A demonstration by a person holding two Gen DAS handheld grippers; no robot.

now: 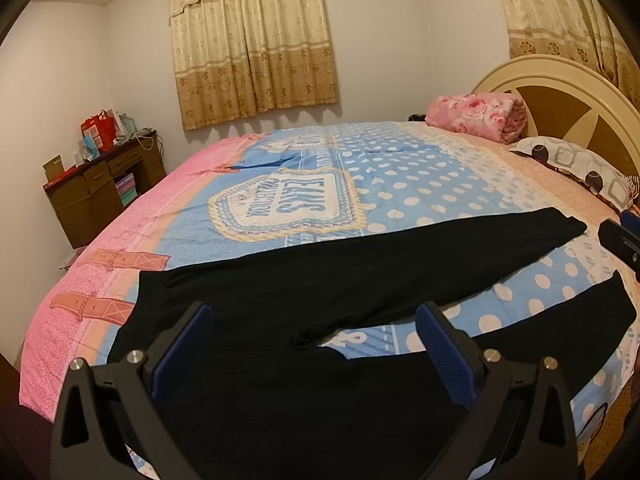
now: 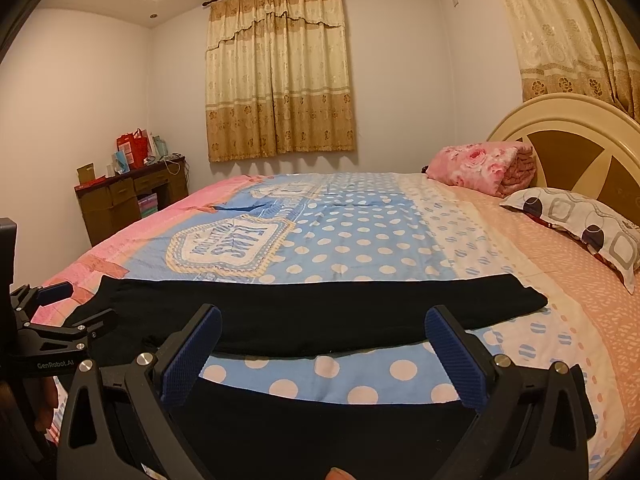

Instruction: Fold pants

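Note:
Black pants [image 1: 304, 292] lie spread flat on the bed, waist at the left, the two legs splayed apart toward the right. My left gripper [image 1: 316, 344] is open above the waist and crotch area, touching nothing. My right gripper [image 2: 322, 354] is open over the near leg [image 2: 320, 420], with the far leg [image 2: 320, 308] lying across beyond it. The left gripper also shows at the left edge of the right wrist view [image 2: 60, 312], and the right gripper at the right edge of the left wrist view [image 1: 620, 240].
The bed has a blue polka-dot and pink cover [image 2: 360, 232]. A folded pink floral blanket [image 2: 480, 166] and a patterned pillow [image 2: 580, 220] lie by the headboard [image 2: 580, 136]. A brown desk with bags [image 2: 128, 196] stands in the far corner.

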